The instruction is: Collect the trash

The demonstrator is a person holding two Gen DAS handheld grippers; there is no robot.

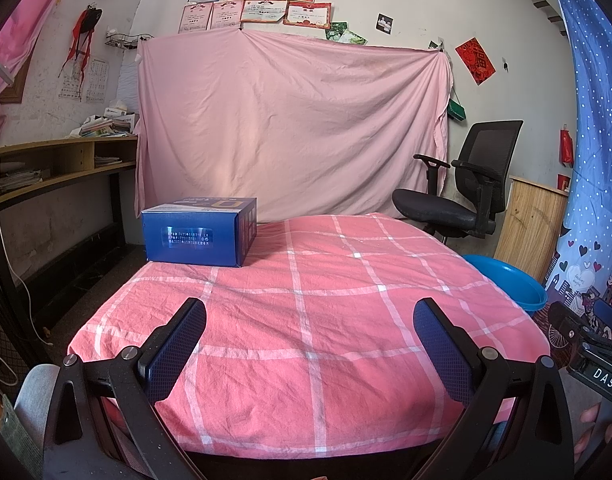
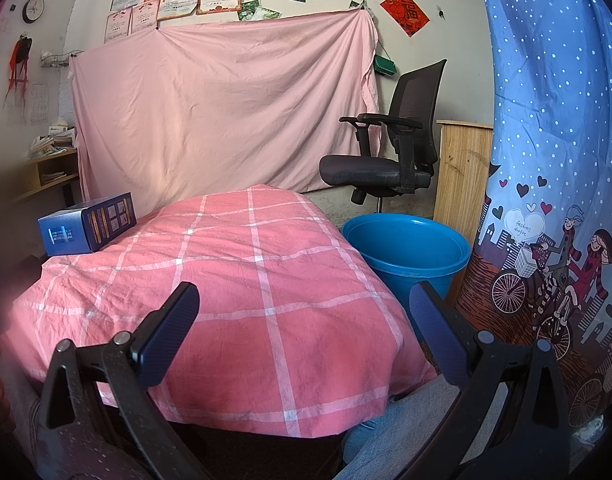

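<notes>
A blue cardboard box (image 1: 199, 232) lies on the far left corner of a table covered with a pink checked cloth (image 1: 330, 312); it also shows in the right wrist view (image 2: 87, 224). A blue plastic bin (image 2: 406, 252) stands on the floor to the right of the table, and its rim shows in the left wrist view (image 1: 510, 280). My left gripper (image 1: 310, 344) is open and empty above the near edge of the table. My right gripper (image 2: 303, 332) is open and empty near the table's front right corner, left of the bin.
A black office chair (image 2: 390, 152) stands behind the bin. A pink sheet (image 1: 289, 128) hangs on the back wall. A wooden shelf desk (image 1: 57, 164) runs along the left. A blue patterned curtain (image 2: 554, 160) hangs at the right.
</notes>
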